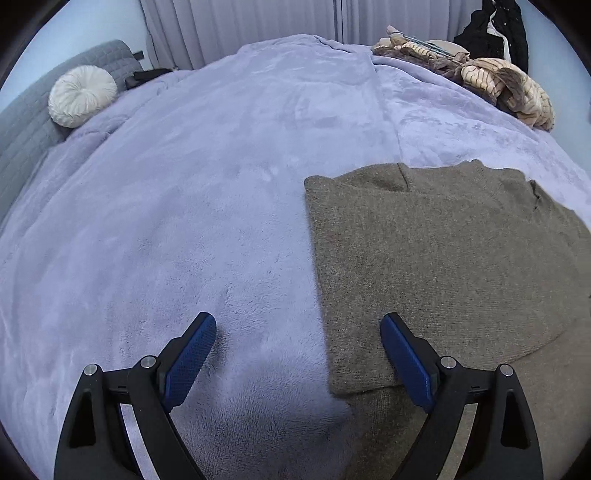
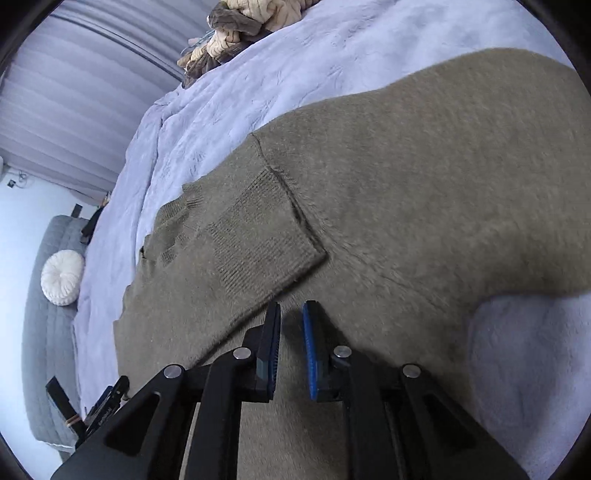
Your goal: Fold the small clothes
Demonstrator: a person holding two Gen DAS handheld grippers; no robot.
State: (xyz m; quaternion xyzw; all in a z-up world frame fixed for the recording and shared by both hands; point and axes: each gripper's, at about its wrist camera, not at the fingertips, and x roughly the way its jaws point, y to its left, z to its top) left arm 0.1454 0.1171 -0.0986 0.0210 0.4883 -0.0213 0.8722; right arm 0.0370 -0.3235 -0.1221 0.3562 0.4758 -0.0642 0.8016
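Observation:
An olive-brown knit sweater (image 1: pixel 443 251) lies flat on the lavender plush blanket (image 1: pixel 184 221), partly folded, with a folded layer on top. My left gripper (image 1: pixel 297 328) is open and empty, just above the sweater's left edge near its lower corner. In the right wrist view the sweater (image 2: pixel 406 184) fills the frame, with a ribbed sleeve cuff (image 2: pixel 258 236) folded across the body. My right gripper (image 2: pixel 291 308) hovers just over the sweater below the cuff, its jaws nearly together with a narrow gap and nothing between them.
A pile of beige and brown clothes (image 1: pixel 498 81) sits at the far right of the bed, also in the right wrist view (image 2: pixel 240 29). A white round cushion (image 1: pixel 83 94) leans on a grey headboard (image 1: pixel 22 129). Curtains (image 1: pixel 240 26) hang behind.

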